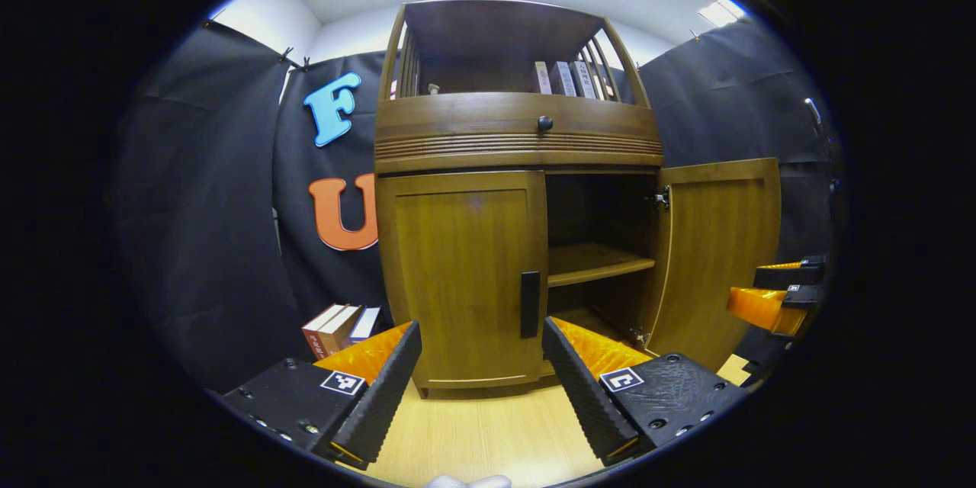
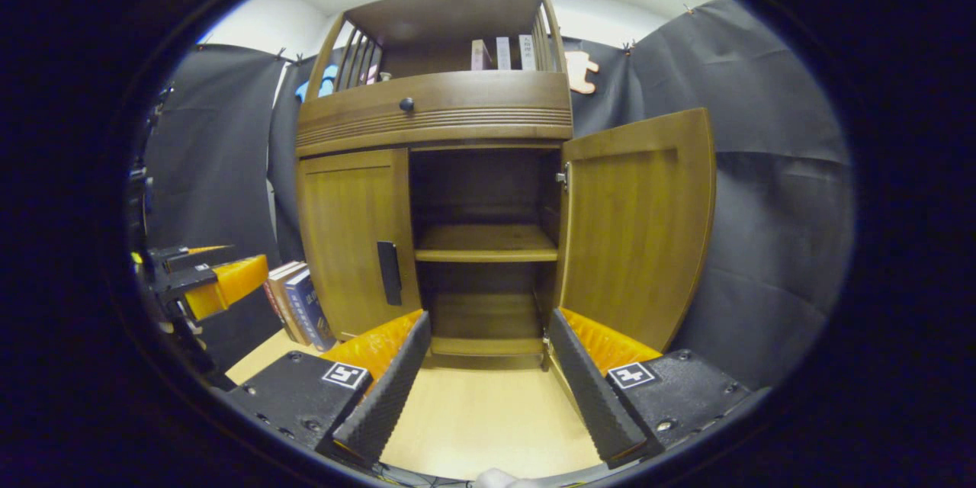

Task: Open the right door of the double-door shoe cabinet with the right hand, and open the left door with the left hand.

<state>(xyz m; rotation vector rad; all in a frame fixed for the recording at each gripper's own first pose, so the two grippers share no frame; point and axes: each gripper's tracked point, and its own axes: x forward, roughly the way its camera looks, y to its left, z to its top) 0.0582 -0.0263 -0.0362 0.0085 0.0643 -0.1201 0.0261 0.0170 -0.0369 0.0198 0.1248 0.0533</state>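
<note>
A brown wooden shoe cabinet (image 1: 518, 137) stands ahead on a pale wood floor. Its right door (image 1: 720, 244) (image 2: 637, 229) is swung wide open, showing an inner shelf (image 2: 486, 242). Its left door (image 1: 465, 274) (image 2: 354, 236) is closed, with a dark vertical handle (image 1: 530, 303) (image 2: 389, 272) at its inner edge. My left gripper (image 1: 482, 335) is open, a short way in front of the left door, with the handle between its fingertips in the image. My right gripper (image 2: 488, 324) is open in front of the open compartment, holding nothing. It also shows as the right gripper (image 1: 778, 290) beside the open door.
Books (image 1: 339, 326) (image 2: 297, 305) lean on the floor left of the cabinet. More books (image 1: 564, 78) stand on the cabinet's top shelf, above a drawer with a round knob (image 1: 544, 123). Black cloth walls close in on both sides. The left gripper (image 2: 206, 278) shows far left.
</note>
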